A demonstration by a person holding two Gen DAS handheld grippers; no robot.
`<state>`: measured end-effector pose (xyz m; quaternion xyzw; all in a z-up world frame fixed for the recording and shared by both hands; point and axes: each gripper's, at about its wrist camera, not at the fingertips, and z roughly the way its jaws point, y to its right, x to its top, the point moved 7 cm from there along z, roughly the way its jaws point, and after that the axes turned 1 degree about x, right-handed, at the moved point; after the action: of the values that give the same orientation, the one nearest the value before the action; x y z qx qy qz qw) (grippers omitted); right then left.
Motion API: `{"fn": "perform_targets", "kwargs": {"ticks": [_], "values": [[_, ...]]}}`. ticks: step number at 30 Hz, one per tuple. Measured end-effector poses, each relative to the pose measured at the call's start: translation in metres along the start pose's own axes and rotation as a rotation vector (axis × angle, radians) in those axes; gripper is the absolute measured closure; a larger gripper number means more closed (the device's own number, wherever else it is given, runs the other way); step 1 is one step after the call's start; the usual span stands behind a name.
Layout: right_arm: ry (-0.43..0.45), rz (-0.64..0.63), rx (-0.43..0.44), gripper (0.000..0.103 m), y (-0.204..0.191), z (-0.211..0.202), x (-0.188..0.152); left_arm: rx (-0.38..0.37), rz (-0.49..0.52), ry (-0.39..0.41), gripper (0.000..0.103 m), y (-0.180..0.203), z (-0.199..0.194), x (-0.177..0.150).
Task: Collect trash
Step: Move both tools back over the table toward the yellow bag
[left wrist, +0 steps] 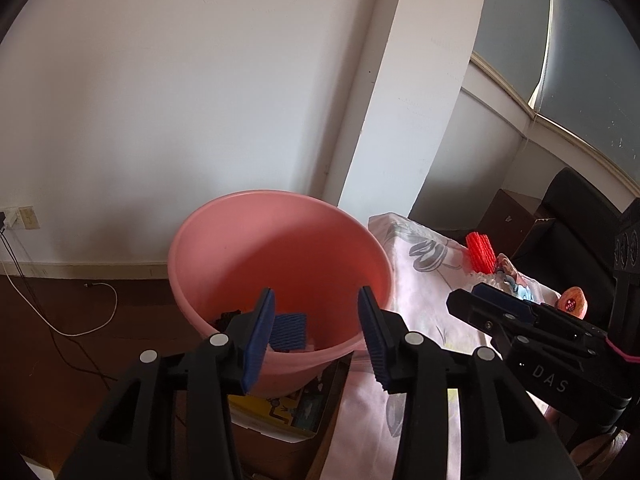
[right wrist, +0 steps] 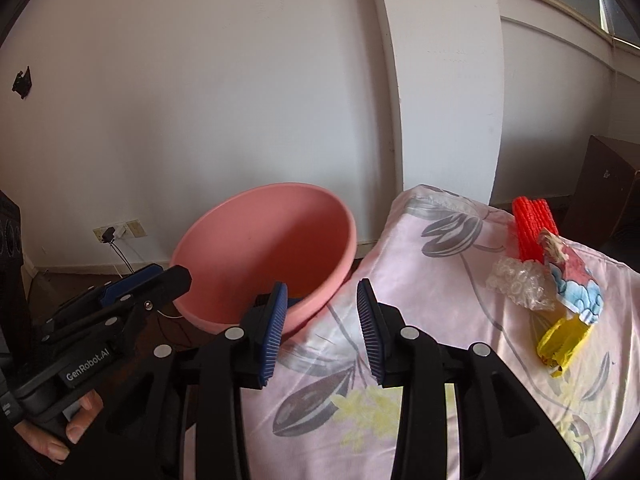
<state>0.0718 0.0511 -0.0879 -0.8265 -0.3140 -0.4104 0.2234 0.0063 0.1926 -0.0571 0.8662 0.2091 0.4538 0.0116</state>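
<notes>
A pink bucket (left wrist: pixel 280 240) (right wrist: pixel 260 248) stands left of a table under a floral cloth (right wrist: pixel 420 280). A blue foam net (left wrist: pixel 289 330) and some dark bits lie at its bottom. My left gripper (left wrist: pixel 316 336) (right wrist: pixel 160 276) hangs open above the bucket's near rim, with nothing between its pads. My right gripper (right wrist: pixel 322 320) (left wrist: pixel 480 300) is open and empty over the cloth's left edge beside the bucket. On the cloth to the right lie a red foam net (right wrist: pixel 534 228) (left wrist: pixel 479 252), bubble wrap (right wrist: pixel 516 284), a colourful wrapper (right wrist: pixel 576 280) and a yellow wrapper (right wrist: pixel 562 342).
The bucket rests on a box with a yellow printed top (left wrist: pixel 280 408). A white cable (left wrist: pixel 92 320) and black cords trail over the dark floor from a wall socket (left wrist: pixel 20 218). Dark furniture (left wrist: pixel 576 208) stands behind the table. A white pillar (right wrist: pixel 440 80) rises behind it.
</notes>
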Motion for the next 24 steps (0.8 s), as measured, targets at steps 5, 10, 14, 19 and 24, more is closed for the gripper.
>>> {"fn": "perform_targets", "kwargs": {"ticks": [5,10,14,19,24], "values": [[0.002,0.06,-0.056,0.066,0.036,-0.024,-0.016,-0.038,0.04,-0.016,0.061,0.024,0.003,-0.005],[0.022,0.131,-0.137,0.066,0.081,-0.048,-0.03,-0.082,0.109,-0.027,0.061,0.058,0.007,-0.008],[0.032,0.206,-0.211,0.066,0.119,-0.062,-0.038,-0.115,0.157,-0.039,0.061,0.085,0.014,-0.01],[0.025,0.339,-0.264,0.066,0.163,-0.068,-0.053,-0.146,0.191,-0.05,0.061,0.11,0.023,-0.01],[0.006,0.466,-0.25,0.066,0.191,-0.057,-0.062,-0.163,0.206,-0.068,0.061,0.125,0.037,-0.011]]}}
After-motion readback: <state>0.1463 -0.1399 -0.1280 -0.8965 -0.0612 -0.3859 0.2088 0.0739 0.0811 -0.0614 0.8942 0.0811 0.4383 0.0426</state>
